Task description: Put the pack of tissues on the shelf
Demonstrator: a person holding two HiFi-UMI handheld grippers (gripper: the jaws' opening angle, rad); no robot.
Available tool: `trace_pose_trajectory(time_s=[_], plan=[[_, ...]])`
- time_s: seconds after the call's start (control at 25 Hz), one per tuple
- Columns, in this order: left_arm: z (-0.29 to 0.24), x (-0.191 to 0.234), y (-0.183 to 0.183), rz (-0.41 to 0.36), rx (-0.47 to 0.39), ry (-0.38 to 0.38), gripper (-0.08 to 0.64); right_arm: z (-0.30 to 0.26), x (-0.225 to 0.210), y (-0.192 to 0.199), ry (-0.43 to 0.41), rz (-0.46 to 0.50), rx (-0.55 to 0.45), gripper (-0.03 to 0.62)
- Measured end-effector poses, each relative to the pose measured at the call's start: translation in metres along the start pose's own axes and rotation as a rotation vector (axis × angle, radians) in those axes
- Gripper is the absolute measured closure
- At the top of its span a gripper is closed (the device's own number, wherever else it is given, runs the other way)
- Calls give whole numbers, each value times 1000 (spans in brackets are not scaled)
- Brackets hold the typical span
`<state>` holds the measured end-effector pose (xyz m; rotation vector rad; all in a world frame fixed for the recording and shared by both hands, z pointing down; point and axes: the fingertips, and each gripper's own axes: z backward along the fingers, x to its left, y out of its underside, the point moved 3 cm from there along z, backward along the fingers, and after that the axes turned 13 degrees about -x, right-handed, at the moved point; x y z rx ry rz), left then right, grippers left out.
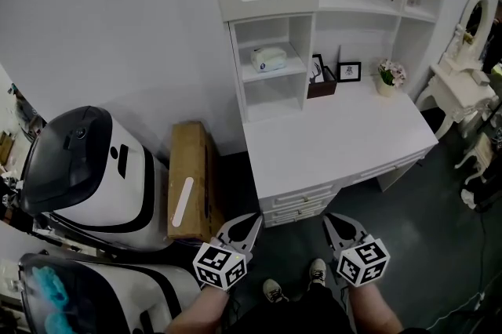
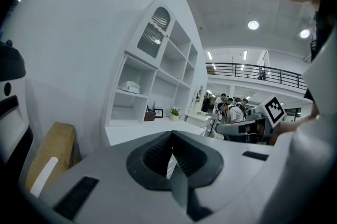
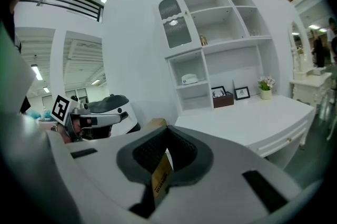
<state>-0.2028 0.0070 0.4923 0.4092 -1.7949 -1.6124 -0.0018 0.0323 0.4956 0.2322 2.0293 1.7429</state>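
Observation:
The pack of tissues, a pale soft packet, lies on the middle shelf of the white shelf unit at the back of the white desk. It also shows in the left gripper view and the right gripper view. My left gripper and right gripper hang low in front of the desk's drawers, far from the packet. Both are shut with nothing in them, and their tips meet in the left gripper view and the right gripper view.
A tall cardboard box stands left of the desk, beside two white-and-black machines. On the desk are a brown holder, a picture frame and a flower pot. A white dressing table is at the right. People stand far off.

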Motion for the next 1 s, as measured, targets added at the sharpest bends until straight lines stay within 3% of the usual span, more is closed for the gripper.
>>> trace_pose_trajectory(time_s=[1.0], plan=[[17, -27, -1, -15, -25, 0, 555, 25, 10, -5, -16, 6, -29, 589]])
